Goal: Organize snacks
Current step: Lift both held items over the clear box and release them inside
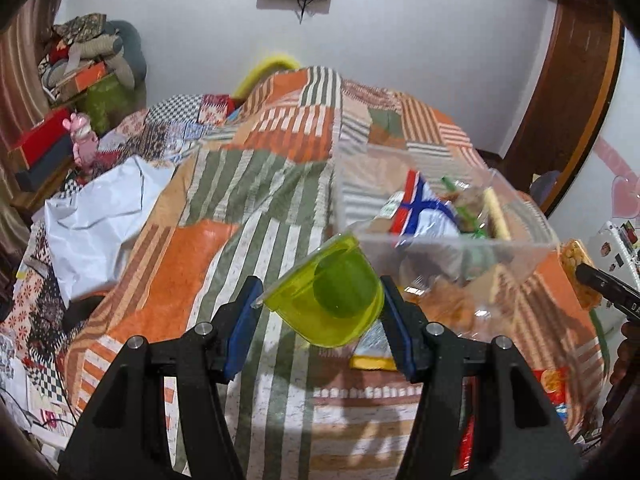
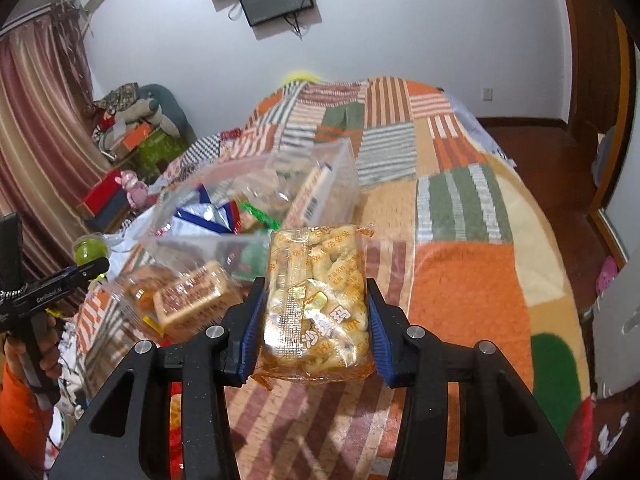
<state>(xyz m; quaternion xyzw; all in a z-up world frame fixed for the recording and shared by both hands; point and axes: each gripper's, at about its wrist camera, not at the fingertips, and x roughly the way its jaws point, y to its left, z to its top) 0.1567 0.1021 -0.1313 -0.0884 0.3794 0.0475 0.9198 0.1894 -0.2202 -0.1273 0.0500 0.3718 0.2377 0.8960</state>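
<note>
My left gripper (image 1: 319,286) is shut on a small green jelly cup (image 1: 328,300), which is tilted and lifted above the bedspread. Just right of it stands a clear plastic bin (image 1: 440,246) with several snack packs inside. My right gripper (image 2: 314,284) is shut on a clear pack of golden puffed biscuits (image 2: 316,300), held above the bed in front of the same bin (image 2: 192,240). In the right wrist view the left gripper (image 2: 86,270) holds the green cup (image 2: 90,250) at the far left. The left wrist view catches the biscuit pack (image 1: 576,272) at its right edge.
Loose wrapped cakes (image 2: 192,304) lie on the patchwork bedspread (image 1: 280,208) in front of the bin. A red snack pack (image 1: 554,384) sits near the bed's edge. A crumpled white bag (image 1: 104,220), a pink toy (image 1: 82,140) and stacked boxes (image 1: 44,140) crowd the left side.
</note>
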